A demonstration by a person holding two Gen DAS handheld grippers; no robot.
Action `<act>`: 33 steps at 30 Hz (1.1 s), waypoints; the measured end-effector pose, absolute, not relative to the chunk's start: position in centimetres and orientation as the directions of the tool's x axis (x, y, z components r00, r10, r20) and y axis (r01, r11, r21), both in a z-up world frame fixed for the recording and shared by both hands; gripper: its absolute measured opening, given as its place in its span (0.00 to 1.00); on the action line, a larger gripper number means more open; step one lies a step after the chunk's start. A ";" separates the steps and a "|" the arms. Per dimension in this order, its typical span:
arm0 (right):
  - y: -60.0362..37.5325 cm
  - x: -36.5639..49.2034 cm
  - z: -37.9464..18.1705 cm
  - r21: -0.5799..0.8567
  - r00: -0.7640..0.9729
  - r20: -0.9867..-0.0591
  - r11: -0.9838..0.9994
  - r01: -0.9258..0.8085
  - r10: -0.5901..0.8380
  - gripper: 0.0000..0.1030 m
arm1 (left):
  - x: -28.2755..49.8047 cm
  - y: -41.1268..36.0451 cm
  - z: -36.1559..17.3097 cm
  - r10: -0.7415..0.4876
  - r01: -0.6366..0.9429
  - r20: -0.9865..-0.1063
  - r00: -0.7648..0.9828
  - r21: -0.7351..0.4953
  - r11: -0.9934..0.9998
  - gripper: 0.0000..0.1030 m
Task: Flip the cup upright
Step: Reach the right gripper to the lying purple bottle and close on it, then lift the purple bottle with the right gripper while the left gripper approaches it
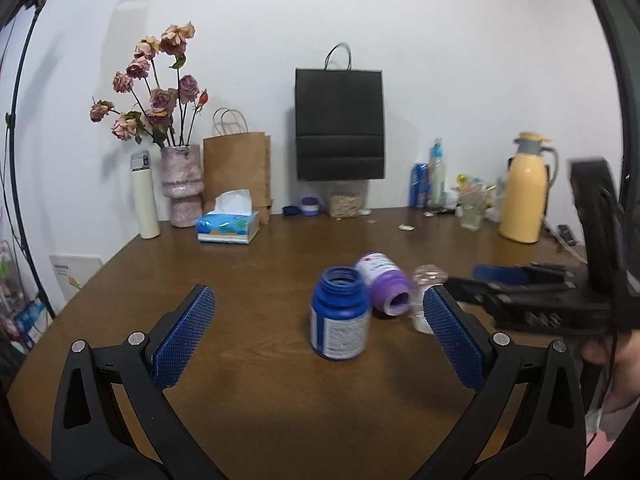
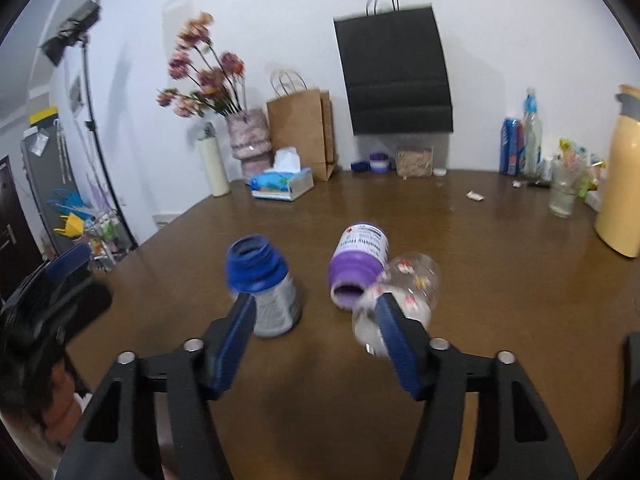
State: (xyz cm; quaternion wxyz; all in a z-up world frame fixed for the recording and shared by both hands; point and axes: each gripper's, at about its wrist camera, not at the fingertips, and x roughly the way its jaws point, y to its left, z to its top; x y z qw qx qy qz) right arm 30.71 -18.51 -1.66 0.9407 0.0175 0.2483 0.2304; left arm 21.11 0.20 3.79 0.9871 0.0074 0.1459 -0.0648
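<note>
Brown wooden counter (image 1: 248, 272). Left gripper (image 1: 320, 332): jaws spread wide, holding nothing. Right gripper (image 2: 316, 340): jaws wide apart, nothing clamped. Blue jar (image 1: 340, 314) upright, mouth open, counter centre. Purple jar (image 1: 384, 284) on its side at the blue jar's 2 o'clock. Clear glass cup (image 2: 404, 292) tipped over, touching the purple jar at its 3 o'clock.

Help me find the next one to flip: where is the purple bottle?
The purple bottle lies on its side mid-table, mouth toward the cameras, between the upright blue bottle on its left and the clear cup on its right.
</note>
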 end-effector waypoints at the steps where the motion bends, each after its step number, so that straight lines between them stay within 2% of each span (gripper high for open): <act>1: -17.8 32.2 -1.8 0.153 0.762 -0.476 0.894 -0.420 0.439 0.61 | 21.7 0.3 3.6 -0.124 0.128 -0.295 0.947 -0.005 0.992 1.00; 6: -15.2 38.1 -3.9 0.138 0.734 -0.571 0.925 -0.354 0.367 0.60 | 23.9 0.4 2.6 -0.108 0.111 -0.335 0.936 -0.010 0.994 1.00; 13: -14.9 42.6 -5.6 0.052 0.746 -0.620 0.962 -0.270 0.242 0.61 | 25.8 -0.1 1.6 -0.122 0.135 -0.364 0.923 0.010 0.991 1.00; 21: -13.8 45.7 -5.7 0.006 0.702 -0.673 0.951 -0.308 0.232 0.65 | 27.5 -0.9 0.8 -0.150 0.147 -0.413 0.898 -0.039 0.988 1.00; 27: -14.4 43.7 -5.5 -0.010 0.674 -0.685 0.922 -0.386 0.276 0.61 | 26.2 -1.4 0.6 -0.161 0.147 -0.432 0.887 -0.064 0.987 1.00; 33: -16.8 36.2 -5.7 -0.038 0.651 -0.676 0.865 -0.500 0.346 0.60 | 24.5 -2.2 0.0 -0.171 0.157 -0.461 0.871 -0.069 0.985 1.00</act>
